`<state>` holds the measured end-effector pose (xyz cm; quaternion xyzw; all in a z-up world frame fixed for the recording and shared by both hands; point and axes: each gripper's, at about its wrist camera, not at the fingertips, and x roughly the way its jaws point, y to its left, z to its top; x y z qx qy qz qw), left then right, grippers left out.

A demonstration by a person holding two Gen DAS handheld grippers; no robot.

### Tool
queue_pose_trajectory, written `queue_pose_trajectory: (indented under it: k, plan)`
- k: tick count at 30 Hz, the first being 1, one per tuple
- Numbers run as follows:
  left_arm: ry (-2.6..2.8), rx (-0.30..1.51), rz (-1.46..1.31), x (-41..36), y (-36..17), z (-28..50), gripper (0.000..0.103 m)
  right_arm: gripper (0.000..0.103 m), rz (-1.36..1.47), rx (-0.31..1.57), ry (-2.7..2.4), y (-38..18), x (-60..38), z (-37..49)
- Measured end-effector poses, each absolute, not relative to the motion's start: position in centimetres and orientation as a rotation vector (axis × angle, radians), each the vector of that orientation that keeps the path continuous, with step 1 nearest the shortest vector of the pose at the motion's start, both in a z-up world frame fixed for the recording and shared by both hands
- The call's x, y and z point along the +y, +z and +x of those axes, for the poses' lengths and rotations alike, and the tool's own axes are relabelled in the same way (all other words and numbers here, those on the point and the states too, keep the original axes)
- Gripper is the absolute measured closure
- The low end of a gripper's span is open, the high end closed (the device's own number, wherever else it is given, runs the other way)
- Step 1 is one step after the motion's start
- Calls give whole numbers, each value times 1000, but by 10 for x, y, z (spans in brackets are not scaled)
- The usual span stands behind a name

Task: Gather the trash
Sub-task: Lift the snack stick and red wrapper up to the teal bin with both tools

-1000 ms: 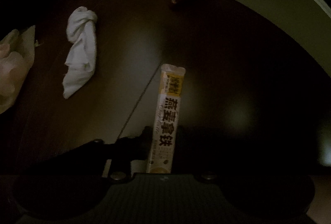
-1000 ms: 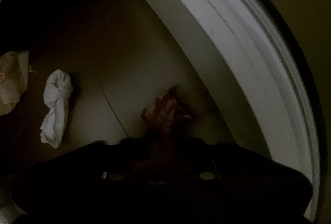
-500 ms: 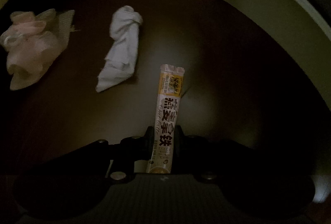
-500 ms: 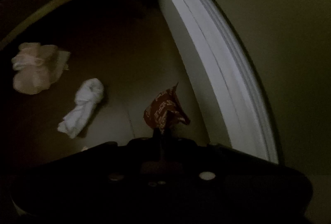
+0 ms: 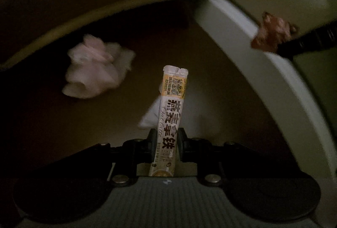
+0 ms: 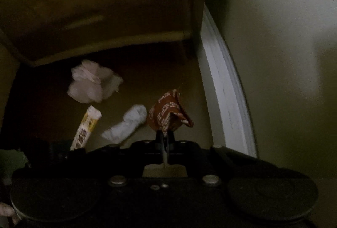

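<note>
My left gripper (image 5: 165, 137) is shut on a long white and yellow oat latte sachet (image 5: 171, 114), held upright above the dark floor; the sachet also shows in the right wrist view (image 6: 86, 127). My right gripper (image 6: 165, 137) is shut on a crumpled red-brown wrapper (image 6: 168, 112), which also shows in the left wrist view (image 5: 271, 32) at the upper right. A twisted white tissue (image 6: 126, 122) lies on the floor, partly hidden behind the sachet in the left wrist view (image 5: 149, 116). A crumpled pinkish plastic wad (image 5: 94, 72) lies farther left.
A white baseboard (image 5: 263, 72) runs along the right below a pale wall (image 6: 273, 38). A low wooden furniture front (image 6: 94, 7) with a pale bottom edge stands beyond the trash. The scene is dim.
Both grippers have lifted and tilted up, each with its item still held. The tissue and pink wad have shifted right and nearer the centre in both views.
</note>
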<state>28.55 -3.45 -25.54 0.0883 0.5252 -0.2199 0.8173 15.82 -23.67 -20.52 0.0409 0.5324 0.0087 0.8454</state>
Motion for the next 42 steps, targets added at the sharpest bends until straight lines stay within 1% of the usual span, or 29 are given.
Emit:
queue_pose_trajectory:
  k: [10,12,16,26,35,42]
  plan:
    - [-345,913,20,-15,-127,287,84,101,52,890,116,-93,-215,147]
    - [-336,871,-1,-14,-110,293,84,101,27,829,132,-68,-209,145]
    - [-315,772,-22,-13,-57,292,84,101,-10,722,163,-17,-201,143]
    - [-242,566,-7,-5,81,292,83,101,-29,513,214,96,-192,145]
    - [-188,394,26,10,194,291,83,101,-13,351,234,180,-189,155]
    - [-157,306,37,23,271,298,83,101,-58,262,249,237,-176,171]
